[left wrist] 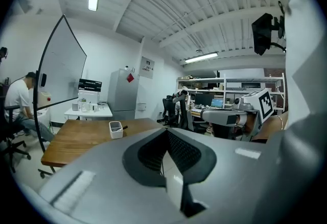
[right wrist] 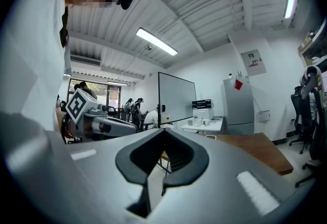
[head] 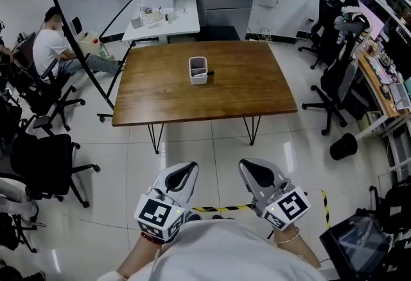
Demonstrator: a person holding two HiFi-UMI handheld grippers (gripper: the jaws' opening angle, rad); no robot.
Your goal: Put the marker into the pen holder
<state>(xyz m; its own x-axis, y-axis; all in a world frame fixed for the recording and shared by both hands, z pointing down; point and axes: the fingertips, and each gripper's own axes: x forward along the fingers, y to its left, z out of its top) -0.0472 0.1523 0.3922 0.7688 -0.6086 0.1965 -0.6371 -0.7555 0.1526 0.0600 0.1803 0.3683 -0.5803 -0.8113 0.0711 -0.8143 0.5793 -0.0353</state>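
Left hand-held gripper and right hand-held gripper both pressed together, empty, well back from the desk. Marker lies just beside the pen holder.

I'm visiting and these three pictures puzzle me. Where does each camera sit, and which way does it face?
Head view: on the person's head, looking steeply down at the wooden table and pen holder; left gripper, right gripper and forearms show below.
Left gripper view: on the left gripper, looking along its shut jaws towards the table; the right gripper shows at right.
Right gripper view: on the right gripper, looking along its shut jaws at a whiteboard; the left gripper shows at left.
Shared: all three show the table.
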